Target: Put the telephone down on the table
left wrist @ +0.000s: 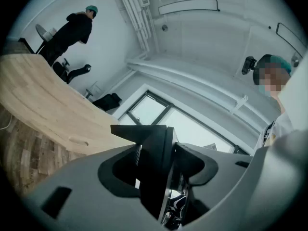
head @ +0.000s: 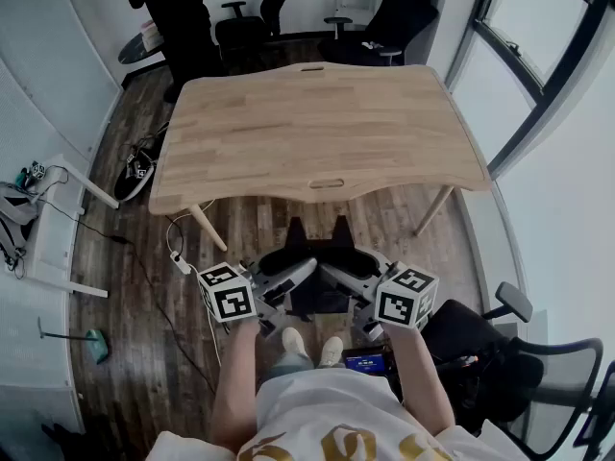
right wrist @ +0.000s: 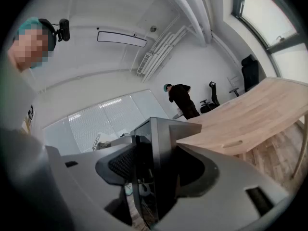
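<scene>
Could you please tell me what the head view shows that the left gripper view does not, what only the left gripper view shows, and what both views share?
Only the head view: the right hand-held gripper on the telephone's other side, the wearer's shoes and the cables on the floor. Only the left gripper view: the ceiling with its long lamp and the pipes. Both: the wooden table, the standing person beyond it, and the black telephone clamped in the left hand-held gripper, not yet on the table.
</scene>
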`<state>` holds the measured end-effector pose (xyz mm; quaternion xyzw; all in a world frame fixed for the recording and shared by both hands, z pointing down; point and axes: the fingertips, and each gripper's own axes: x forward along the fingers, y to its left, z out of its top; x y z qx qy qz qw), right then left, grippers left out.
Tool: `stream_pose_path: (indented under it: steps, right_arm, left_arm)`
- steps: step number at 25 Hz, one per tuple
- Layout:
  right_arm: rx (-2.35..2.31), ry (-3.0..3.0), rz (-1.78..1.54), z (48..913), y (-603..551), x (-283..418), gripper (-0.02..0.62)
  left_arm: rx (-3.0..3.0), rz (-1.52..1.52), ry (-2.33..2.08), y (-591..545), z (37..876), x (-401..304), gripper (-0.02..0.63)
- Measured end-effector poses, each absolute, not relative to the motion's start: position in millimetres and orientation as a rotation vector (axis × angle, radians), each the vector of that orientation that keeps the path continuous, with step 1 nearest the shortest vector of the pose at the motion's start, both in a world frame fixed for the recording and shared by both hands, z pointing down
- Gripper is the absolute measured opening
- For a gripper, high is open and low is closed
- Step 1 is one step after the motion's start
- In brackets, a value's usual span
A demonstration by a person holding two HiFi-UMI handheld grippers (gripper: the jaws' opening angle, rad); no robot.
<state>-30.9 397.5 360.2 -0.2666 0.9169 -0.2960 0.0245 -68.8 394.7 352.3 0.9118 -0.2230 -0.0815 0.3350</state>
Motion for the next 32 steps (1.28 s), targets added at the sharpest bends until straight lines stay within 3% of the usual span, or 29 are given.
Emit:
stream_pose_path:
  steps: [17, 32]
  right_arm:
    - [-0.761, 2.841, -0.972, 355.6, 414.6, -39.3, 0.238]
    - [-0.807, 2.827, -0.913, 354.0, 402.3, 23.0, 0.238]
  left_arm:
    - [2.367, -0.213, -0.626, 414.0, 346.0, -77.2, 0.216]
    - [2.4, -0.218, -0.561, 401.4, 346.8, -15.3, 0.216]
